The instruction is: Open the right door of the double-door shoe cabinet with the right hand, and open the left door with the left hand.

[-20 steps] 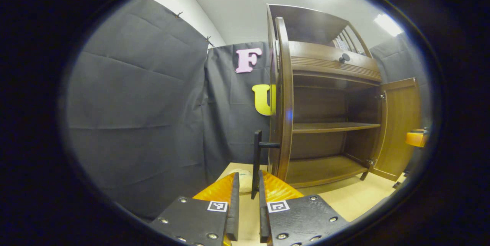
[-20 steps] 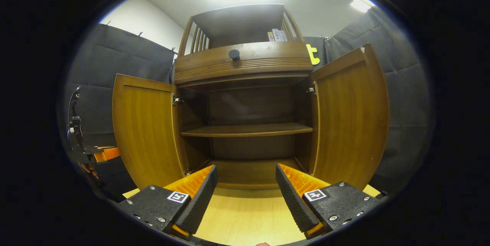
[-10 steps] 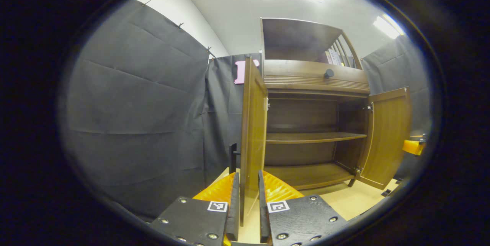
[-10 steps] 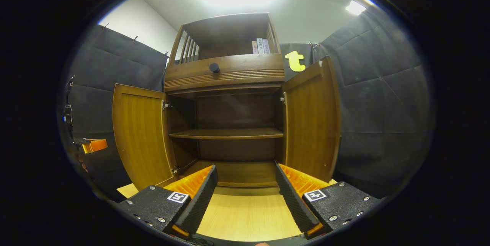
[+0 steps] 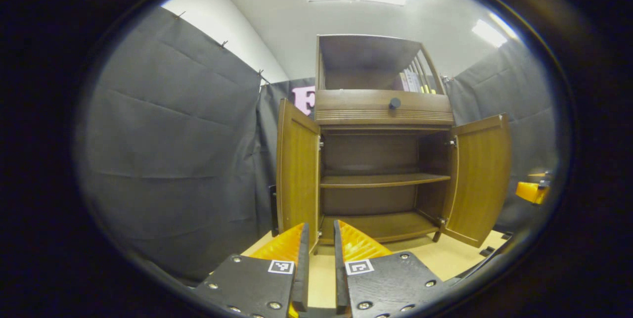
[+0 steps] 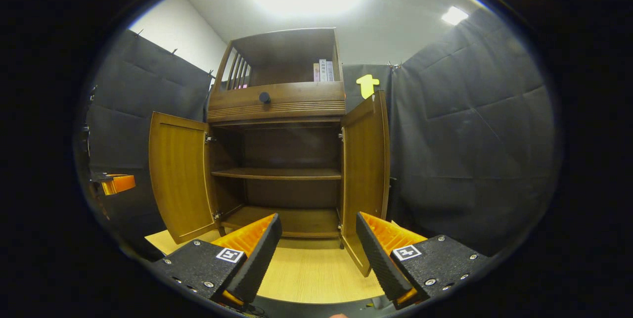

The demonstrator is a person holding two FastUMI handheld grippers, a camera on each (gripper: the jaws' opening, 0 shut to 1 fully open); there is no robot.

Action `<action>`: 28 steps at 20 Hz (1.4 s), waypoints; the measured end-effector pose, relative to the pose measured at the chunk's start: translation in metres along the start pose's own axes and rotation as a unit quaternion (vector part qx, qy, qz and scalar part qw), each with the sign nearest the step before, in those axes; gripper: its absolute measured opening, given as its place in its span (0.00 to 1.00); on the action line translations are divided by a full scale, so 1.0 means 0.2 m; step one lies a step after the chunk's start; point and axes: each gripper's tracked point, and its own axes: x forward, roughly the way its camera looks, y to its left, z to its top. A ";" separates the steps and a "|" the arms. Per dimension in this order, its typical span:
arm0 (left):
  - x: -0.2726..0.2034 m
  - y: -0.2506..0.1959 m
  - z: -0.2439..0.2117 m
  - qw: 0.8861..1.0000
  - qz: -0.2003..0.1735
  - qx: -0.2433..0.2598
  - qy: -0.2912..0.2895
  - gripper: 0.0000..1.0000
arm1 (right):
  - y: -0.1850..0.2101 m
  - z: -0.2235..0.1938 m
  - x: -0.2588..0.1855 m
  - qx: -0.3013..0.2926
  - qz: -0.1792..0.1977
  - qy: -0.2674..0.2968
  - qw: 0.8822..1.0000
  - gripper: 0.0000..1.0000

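Observation:
The brown double-door shoe cabinet (image 5: 383, 110) stands ahead with both doors swung outward and its two inner shelves bare. In the left gripper view the left door (image 5: 296, 169) stands a little beyond my left gripper (image 5: 320, 229). Its fingers sit close together with nothing between them. The right door (image 5: 482, 174) is farther right, and part of the other gripper (image 5: 531, 190) shows at the edge. In the right gripper view my right gripper (image 6: 317, 219) is open and empty, back from the right door (image 6: 363, 169). The left door (image 6: 178, 174) is also wide open there.
A drawer with a dark knob (image 5: 394, 103) tops the doors, and books (image 6: 322, 70) stand on the upper shelf. The cabinet rests on a light wooden floor (image 6: 306, 273). Black cloth walls close in on both sides.
Both grippers have drawn back from the cabinet. The left door's dark handle, a second ago between the left fingers, is now away from them, and the door has swung wider.

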 end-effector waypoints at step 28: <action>-0.09 0.05 0.05 0.998 0.028 0.045 -0.013 0.99 | -0.04 0.02 -0.04 0.018 -0.009 -0.010 1.000 0.91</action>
